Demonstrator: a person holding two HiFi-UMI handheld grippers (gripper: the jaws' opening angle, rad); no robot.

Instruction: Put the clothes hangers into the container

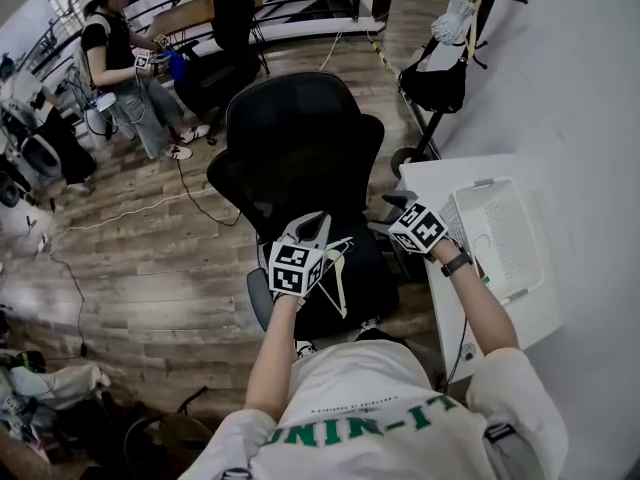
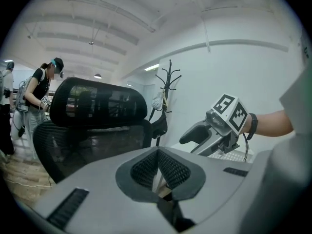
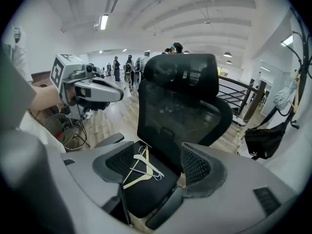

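Wood-plank flooring (image 1: 150,258) ran through an open workroom, with a black mesh office chair (image 1: 300,148) at the middle of the head view and a white table (image 1: 430,183) against the wall on the right. On that table sat the white slotted container (image 1: 500,238), with nothing visible inside it. A coat stand carrying a black bag (image 1: 440,83) stood beyond the table, and another person (image 1: 125,58) stood far off at the upper left.

The clothes hangers (image 3: 141,167) lay crossed in a small heap on the chair's seat, at least 2 of them, pale with thin wire hooks, well apart from the container. From the head view they showed just beside the left gripper's marker cube.

The left gripper (image 2: 157,154) was held over the near edge of the seat, its jaws brought together at the tips with nothing clamped between them. The right gripper (image 3: 158,152) was near the table's corner, pointing down toward the seat. Its jaws stood wide apart and gripped nothing, with the hangers visible through the gap but untouched. A dark watch (image 1: 456,263) circled the right wrist.
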